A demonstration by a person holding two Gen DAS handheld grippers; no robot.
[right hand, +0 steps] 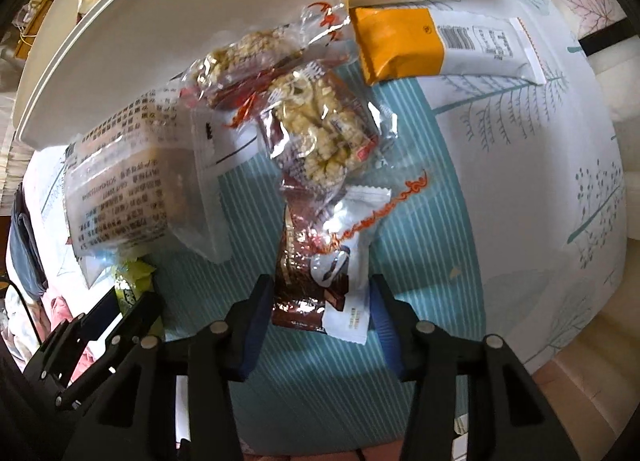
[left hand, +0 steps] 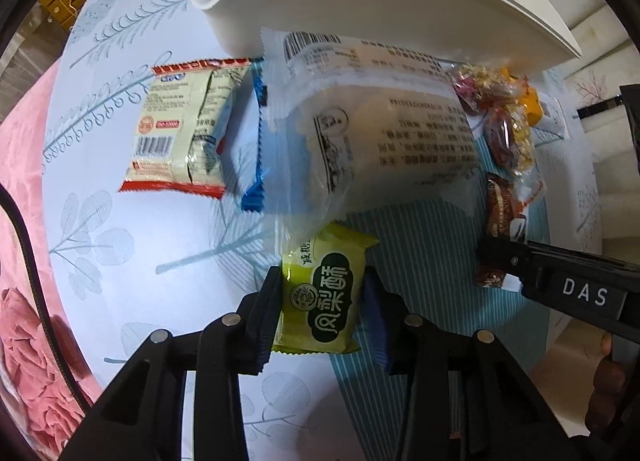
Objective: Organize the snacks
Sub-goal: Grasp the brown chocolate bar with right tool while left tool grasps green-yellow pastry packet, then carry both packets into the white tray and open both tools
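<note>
My left gripper (left hand: 322, 301) is shut on a yellow-green pineapple cake packet (left hand: 324, 297), its jaws pressing both sides. A big clear bread bag (left hand: 372, 117) lies just beyond it, in front of the white bin (left hand: 360, 9). My right gripper (right hand: 318, 313) is open, its jaws on either side of a brown and white chocolate wafer packet (right hand: 320, 281) without pressing it. Clear-wrapped rice crisp bars (right hand: 320, 133) lie past the wafer. The right gripper also shows in the left wrist view (left hand: 500, 261), and the left gripper in the right wrist view (right hand: 132, 301).
A red-edged cracker packet (left hand: 184, 129) and a blue packet (left hand: 256, 149) lie left of the bread bag. An orange and white packet (right hand: 432, 41) lies by the bin's right end. A pink cloth (left hand: 24, 261) hangs past the table's left edge.
</note>
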